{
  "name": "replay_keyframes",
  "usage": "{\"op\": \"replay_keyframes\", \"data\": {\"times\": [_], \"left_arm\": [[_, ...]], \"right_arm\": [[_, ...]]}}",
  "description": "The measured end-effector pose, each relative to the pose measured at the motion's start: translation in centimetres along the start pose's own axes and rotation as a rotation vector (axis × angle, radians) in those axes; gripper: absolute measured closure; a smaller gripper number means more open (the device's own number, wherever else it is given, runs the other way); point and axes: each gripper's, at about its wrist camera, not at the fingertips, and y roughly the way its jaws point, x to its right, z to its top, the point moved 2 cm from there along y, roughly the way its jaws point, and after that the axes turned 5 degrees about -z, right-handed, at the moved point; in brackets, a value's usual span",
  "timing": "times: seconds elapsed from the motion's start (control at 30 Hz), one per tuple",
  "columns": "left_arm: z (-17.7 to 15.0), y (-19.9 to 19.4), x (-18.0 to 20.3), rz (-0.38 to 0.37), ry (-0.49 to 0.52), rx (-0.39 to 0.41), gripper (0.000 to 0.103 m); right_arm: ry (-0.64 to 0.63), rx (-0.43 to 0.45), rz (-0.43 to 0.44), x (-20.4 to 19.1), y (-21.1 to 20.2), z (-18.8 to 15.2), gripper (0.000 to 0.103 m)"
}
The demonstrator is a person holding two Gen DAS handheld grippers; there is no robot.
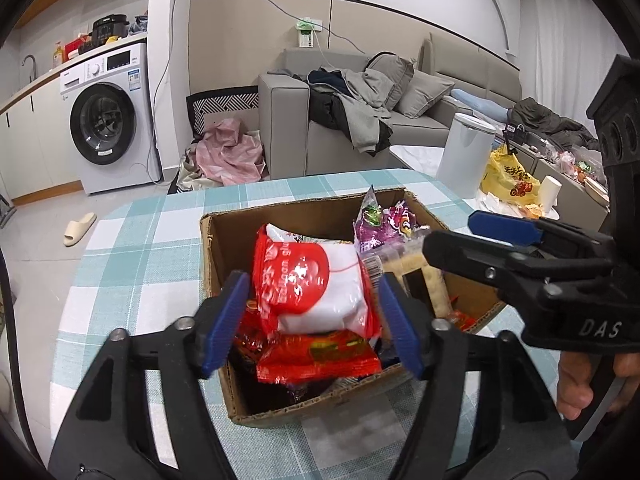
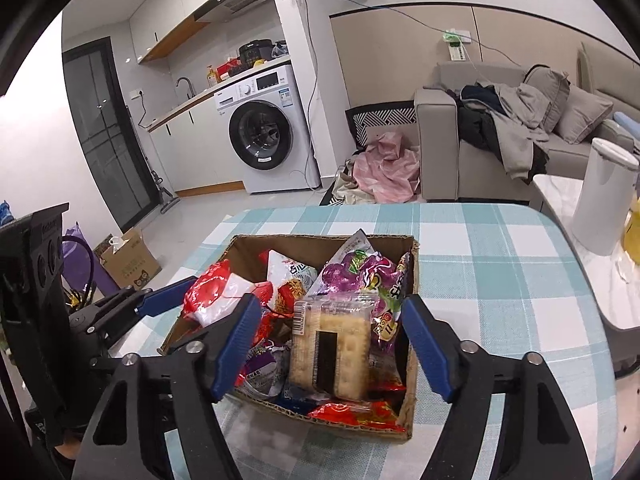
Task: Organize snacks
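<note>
Over the cardboard box (image 1: 208, 248) both grippers are hovering spread — left gripper (image 1: 312, 320) straddling the red-and-white packet (image 1: 316, 284), right gripper (image 2: 332, 344) the cracker pack (image 2: 332, 348) — pads clear.

Bright even indoor light, heavy fisheye edge distortion.

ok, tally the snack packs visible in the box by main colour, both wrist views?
In the cardboard box, counting only packs that show clearly:
Red and white pack: 1
Purple pack: 1
Clear cracker pack: 1
Red pack at near edge: 1
Total: 4. More wrappers lie underneath, too buried to count.
</note>
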Motion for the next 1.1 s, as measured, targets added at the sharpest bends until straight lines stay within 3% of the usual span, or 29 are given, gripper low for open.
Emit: {"op": "replay_keyframes", "data": {"times": [0.03,0.17,0.23,0.27,0.6,1.1], "left_arm": [[0.0,-0.3,0.0,0.000,0.000,0.006,0.019],[-0.3,-2.2,0.0,-0.012,-0.001,0.038,0.014],[-0.5,-3.1,-0.1,-0.013,-0.011,0.048,0.002],[-0.6,-3.5,-0.1,-0.010,-0.011,0.059,0.001],[-2.2,-7.6,-1.1,0.010,-0.020,0.119,0.001],[-7.2,-9.6,-2.4,0.069,-0.045,0.151,0.001]], "right_arm": [[-0.012,0.005,-0.002,0.0,-0.4,-0.1,0.019],[-0.027,0.033,0.002,0.1,-1.7,-0.5,0.005],[-0.015,0.052,0.010,0.4,-2.4,-0.8,0.004],[-0.011,0.062,0.015,0.5,-2.7,-0.9,0.002],[-0.025,0.112,0.045,0.6,-4.7,-2.5,0.000],[-0.099,0.183,0.065,-0.9,-6.3,-7.1,0.000]]}}
